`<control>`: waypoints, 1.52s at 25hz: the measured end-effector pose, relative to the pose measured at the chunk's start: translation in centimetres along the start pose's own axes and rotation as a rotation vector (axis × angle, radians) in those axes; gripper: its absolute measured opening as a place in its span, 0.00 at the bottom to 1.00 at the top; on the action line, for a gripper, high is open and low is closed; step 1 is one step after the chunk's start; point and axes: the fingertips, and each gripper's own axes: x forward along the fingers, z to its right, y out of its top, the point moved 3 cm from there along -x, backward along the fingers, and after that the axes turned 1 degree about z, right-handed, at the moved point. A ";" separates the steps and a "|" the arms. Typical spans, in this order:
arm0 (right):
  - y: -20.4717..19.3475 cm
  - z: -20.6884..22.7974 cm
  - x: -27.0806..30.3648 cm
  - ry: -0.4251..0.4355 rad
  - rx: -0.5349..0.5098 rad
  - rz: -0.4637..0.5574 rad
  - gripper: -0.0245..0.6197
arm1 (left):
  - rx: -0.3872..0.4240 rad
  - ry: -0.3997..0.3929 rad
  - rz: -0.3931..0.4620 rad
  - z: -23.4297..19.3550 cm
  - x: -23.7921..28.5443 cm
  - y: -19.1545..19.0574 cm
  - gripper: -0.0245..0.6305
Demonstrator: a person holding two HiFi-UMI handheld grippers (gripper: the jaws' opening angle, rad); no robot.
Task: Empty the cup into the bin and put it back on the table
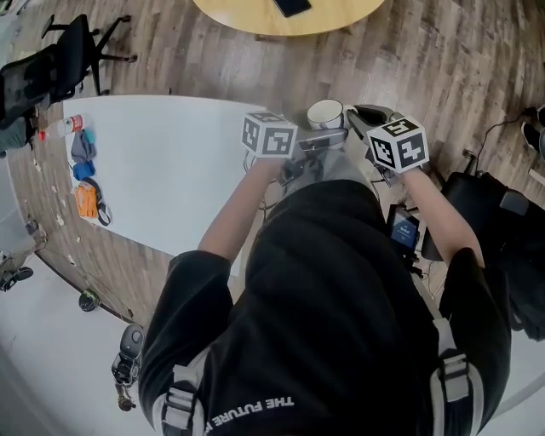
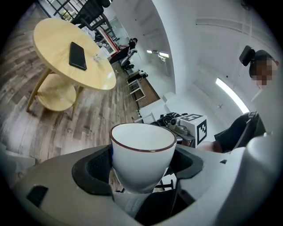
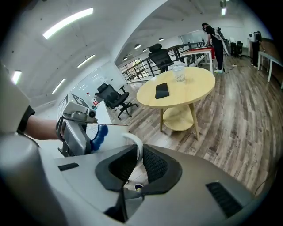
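Observation:
A white cup [image 1: 325, 113] with a thin dark rim is held upright in the air just past the right end of the white table [image 1: 170, 162]. My left gripper [image 1: 328, 132] is shut on the cup's body [image 2: 141, 154], its dark pads pressing on both sides. My right gripper [image 1: 353, 117] comes in from the right and is shut on the cup's white handle [image 3: 135, 148], which sits between its ribbed pads. What is inside the cup is hidden in every view. I see no bin that I can tell apart.
At the white table's left end lie a bottle [image 1: 68, 125], blue items and an orange one [image 1: 85, 200]. A round wooden table [image 1: 281, 15] with a phone [image 1: 292, 7] stands ahead. An office chair [image 1: 60, 60] is at far left, and black bags [image 1: 494, 213] are at right.

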 end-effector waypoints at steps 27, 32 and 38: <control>-0.1 0.4 -0.2 0.081 0.335 0.037 0.11 | -0.048 0.053 0.178 -0.4 -0.5 1.0 0.62; -0.3 0.6 0.1 0.079 0.329 0.013 0.11 | -0.086 0.066 0.173 -0.7 -0.3 1.0 0.61; -0.6 0.7 0.2 0.066 0.334 0.008 0.11 | -0.091 0.063 0.141 -1.1 -0.1 0.6 0.61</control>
